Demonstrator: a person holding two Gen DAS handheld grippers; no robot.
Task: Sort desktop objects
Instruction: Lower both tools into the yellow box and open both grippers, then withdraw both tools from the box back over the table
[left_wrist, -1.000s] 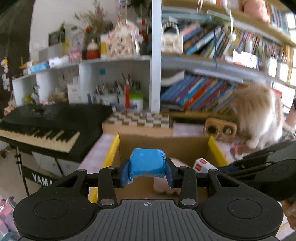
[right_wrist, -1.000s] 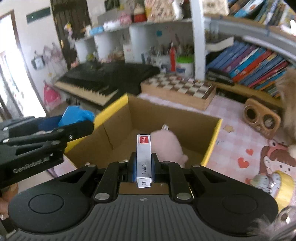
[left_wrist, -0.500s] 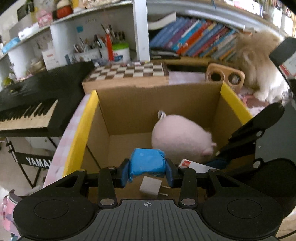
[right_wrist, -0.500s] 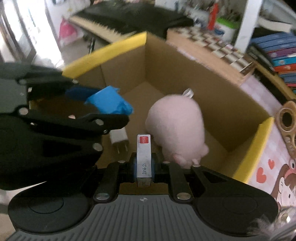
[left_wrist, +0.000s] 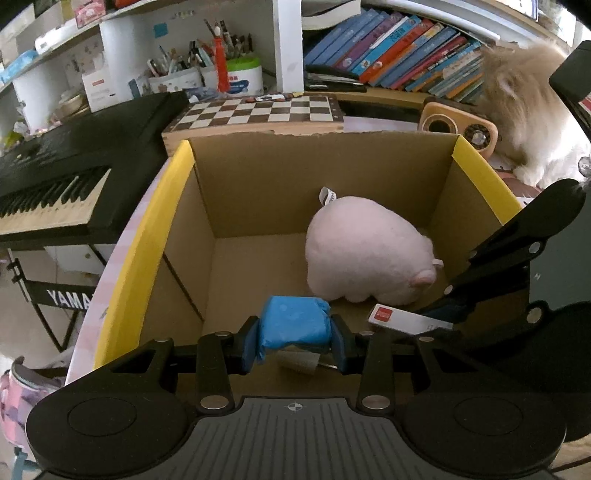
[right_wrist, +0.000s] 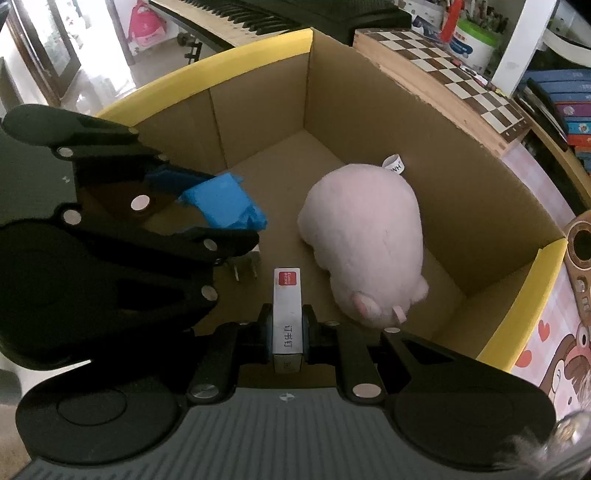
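Big cardboard box (left_wrist: 236, 177) w/ yellow flaps takes up most of both views, w/ a pink plush pig (left_wrist: 365, 251) lying on the floor inside, toward the far right corner. Both grippers are dipped in over the near edge, side by side. Left gripper (left_wrist: 294, 341) is clamped on a crumpled blue packet (left_wrist: 293, 326), right gripper (right_wrist: 287, 330) is pinched on a slim white staples box (right_wrist: 287, 314) pointing straight ahead. There's a white plug adapter (right_wrist: 245, 267) on the box floor btwn them. IMO best bet is to go low before letting go, aim for bare cardboard left of the pig, and release one at a time so nothing bounces off the plug.
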